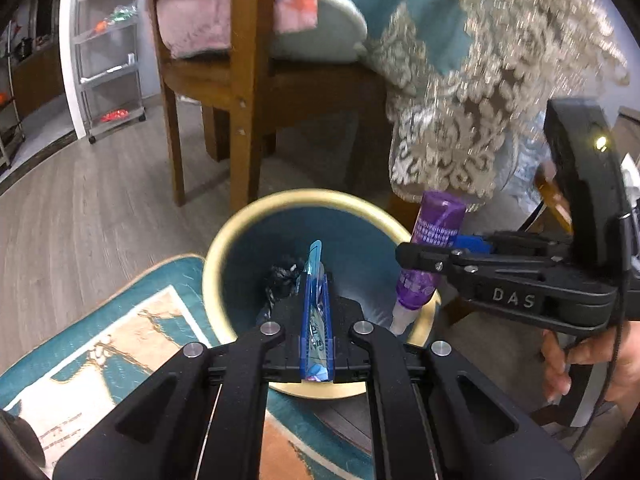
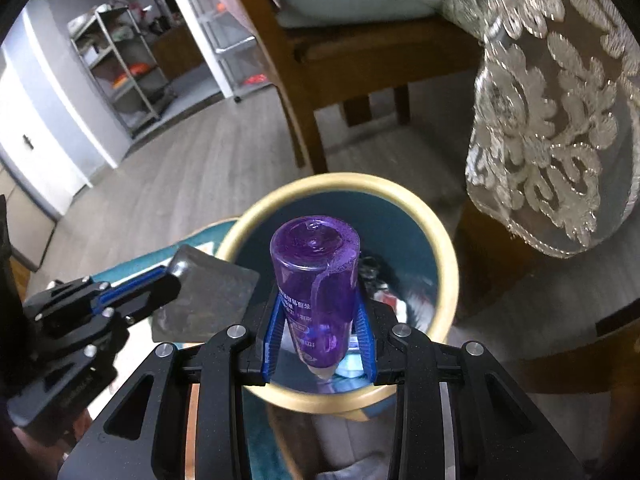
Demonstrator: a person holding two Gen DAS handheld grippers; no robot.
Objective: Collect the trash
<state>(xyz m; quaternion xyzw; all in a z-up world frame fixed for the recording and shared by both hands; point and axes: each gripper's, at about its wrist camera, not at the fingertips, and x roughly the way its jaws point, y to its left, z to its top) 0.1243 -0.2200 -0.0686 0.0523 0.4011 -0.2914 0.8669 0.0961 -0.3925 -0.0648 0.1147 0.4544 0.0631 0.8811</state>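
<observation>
Nearest in the left wrist view, the left tongs (image 1: pixel 316 320) are clenched on a flat foil wrapper (image 1: pixel 316 300), seen edge-on between the blue pads; in the right wrist view the same wrapper (image 2: pixel 208 300) shows its silvery face, held out over the near-left side of the bin's rim. The right tongs (image 2: pixel 318 332) are clenched around a purple bottle (image 2: pixel 316 292), gripped on its sides with the cap end toward the camera and the flat base pointing away; from the left view the bottle (image 1: pixel 428 256) hangs cap-down, tilted, over the right side of the bin rim (image 1: pixel 224 248). Both pieces of trash are carried directly above the bin's mouth, which suggests they are held there so that opening the tongs would drop them inside rather than onto the floor. The wrapper is pinched by its thin edge, probably because a flat sheet offers no other purchase. Inside the bin, dark crumpled rubbish (image 1: pixel 282 280) already lies at the bottom. The bin stands partly on a teal patterned rug (image 1: pixel 120 340), on its near-left. Beyond the bin stands a wooden chair (image 1: pixel 240 92), and to the bin's far right hangs a lace-trimmed cloth (image 1: pixel 480 100), likely draped from a worktop. Farthest from the bin, to the left, is a metal shelf rack (image 1: pixel 108 60).
</observation>
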